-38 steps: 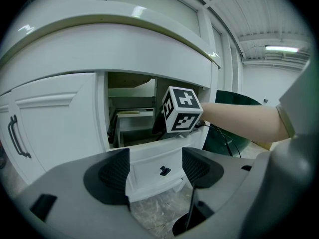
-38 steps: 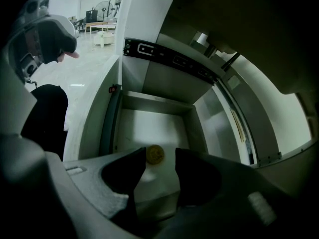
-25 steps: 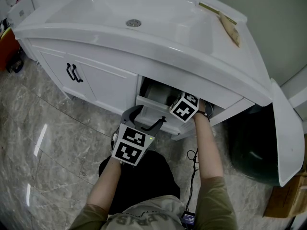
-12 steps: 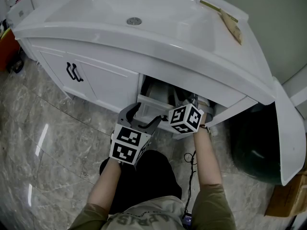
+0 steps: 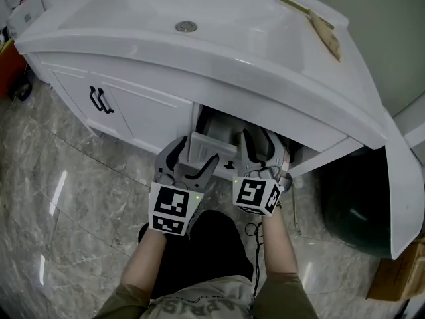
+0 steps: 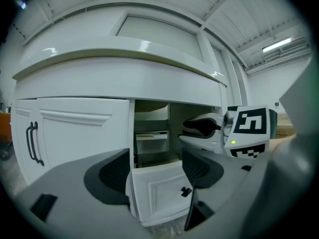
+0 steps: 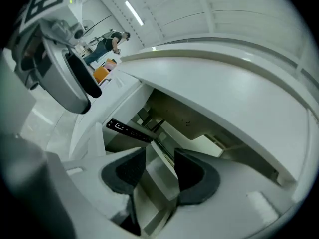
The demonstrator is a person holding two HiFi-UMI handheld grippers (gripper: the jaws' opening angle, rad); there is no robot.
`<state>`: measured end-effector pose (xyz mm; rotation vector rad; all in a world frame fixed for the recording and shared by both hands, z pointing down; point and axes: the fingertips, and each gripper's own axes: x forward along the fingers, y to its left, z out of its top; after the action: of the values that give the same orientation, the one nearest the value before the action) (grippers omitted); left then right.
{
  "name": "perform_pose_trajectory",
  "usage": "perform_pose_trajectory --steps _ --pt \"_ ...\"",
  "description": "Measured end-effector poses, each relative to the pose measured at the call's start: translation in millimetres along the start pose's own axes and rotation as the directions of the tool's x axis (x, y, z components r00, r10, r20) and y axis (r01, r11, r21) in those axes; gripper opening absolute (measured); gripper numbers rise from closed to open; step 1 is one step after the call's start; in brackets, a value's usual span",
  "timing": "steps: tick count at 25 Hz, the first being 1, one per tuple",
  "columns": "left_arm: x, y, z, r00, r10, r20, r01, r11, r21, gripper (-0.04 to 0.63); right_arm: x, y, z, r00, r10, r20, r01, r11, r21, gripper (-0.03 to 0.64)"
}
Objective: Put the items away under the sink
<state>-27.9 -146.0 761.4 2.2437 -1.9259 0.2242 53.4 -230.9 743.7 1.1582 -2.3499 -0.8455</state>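
The white vanity (image 5: 219,72) has its right-hand compartment (image 5: 229,135) open under the sink. A small white panel with a black handle (image 6: 159,193) stands in the opening, and pale shelves (image 6: 152,138) show behind it. My left gripper (image 5: 192,163) is open just in front of this panel, which lies beyond its jaws in the left gripper view. My right gripper (image 5: 260,148) is open at the mouth of the compartment with nothing held; the panel's edge (image 7: 159,168) shows past its pads. No loose item can be made out inside.
The big cabinet door (image 5: 402,198) hangs swung open at the right, with a dark bin (image 5: 352,205) beside it. The left door (image 5: 126,111) is shut, with black handles (image 5: 99,100). A brush (image 5: 325,28) lies on the sink top. The floor is marble tile (image 5: 60,198).
My right gripper has drawn back out of the compartment toward the person and stands at its mouth. The left gripper has shifted only slightly, staying in front of the panel.
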Motion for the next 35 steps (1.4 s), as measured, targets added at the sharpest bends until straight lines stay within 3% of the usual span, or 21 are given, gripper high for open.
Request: perform_pose_trajectory --steps 5,7,8,10,14,19,22,25,31,35 --pt "-4.6 6.3 15.9 0.998 0.042 0.039 -0.044 0.998 0.040 0.330 -35.1 -10.8 29.6 0.991 -0.015 0.134 0.002 0.995 0.100 0.181" --pt "-8.0 7.1 24.0 0.997 0.054 0.047 -0.055 0.998 0.031 0.330 -50.7 -18.2 39.0 0.982 -0.051 0.184 0.006 0.972 0.237 0.181" --pt "-10.1 6.6 28.0 0.997 0.053 0.048 -0.054 0.998 0.020 0.330 -58.3 -22.6 42.2 0.976 -0.092 0.198 0.017 0.936 0.351 0.181" --pt "-15.0 5.7 36.2 0.998 0.053 0.045 -0.053 0.999 -0.001 0.330 -71.3 -30.3 45.5 0.973 -0.139 0.185 0.034 0.876 0.481 0.181" --pt "-30.2 5.1 57.2 0.996 0.091 0.018 -0.091 0.996 -0.009 0.330 -91.9 -52.7 56.9 0.984 -0.135 0.119 0.047 0.832 0.553 0.181" --pt "-60.3 -5.1 100.9 0.991 0.109 -0.081 -0.112 0.993 -0.029 0.330 -118.1 -94.0 98.6 0.994 -0.088 0.061 0.032 0.785 0.619 0.181" --pt "-84.1 -9.4 139.5 0.984 0.120 -0.135 -0.127 0.991 -0.047 0.330 -135.3 -127.0 134.3 0.998 -0.059 0.034 0.025 0.775 0.632 0.181" --pt "-107.6 -9.0 179.5 0.972 0.148 -0.180 -0.161 0.985 -0.056 0.330 -151.8 -164.5 168.0 0.999 -0.029 0.016 0.014 0.790 0.613 0.181" --pt "-147.1 -12.7 274.5 0.963 0.212 -0.167 -0.227 0.971 -0.074 0.330 -183.1 -238.8 225.0 1.000 0.003 0.004 -0.005 0.827 0.562 0.181" --pt "-170.5 -26.1 319.3 0.962 0.216 -0.168 -0.231 0.970 -0.078 0.330 -202.4 -274.8 256.6 1.000 0.002 0.009 -0.007 0.833 0.553 0.181"
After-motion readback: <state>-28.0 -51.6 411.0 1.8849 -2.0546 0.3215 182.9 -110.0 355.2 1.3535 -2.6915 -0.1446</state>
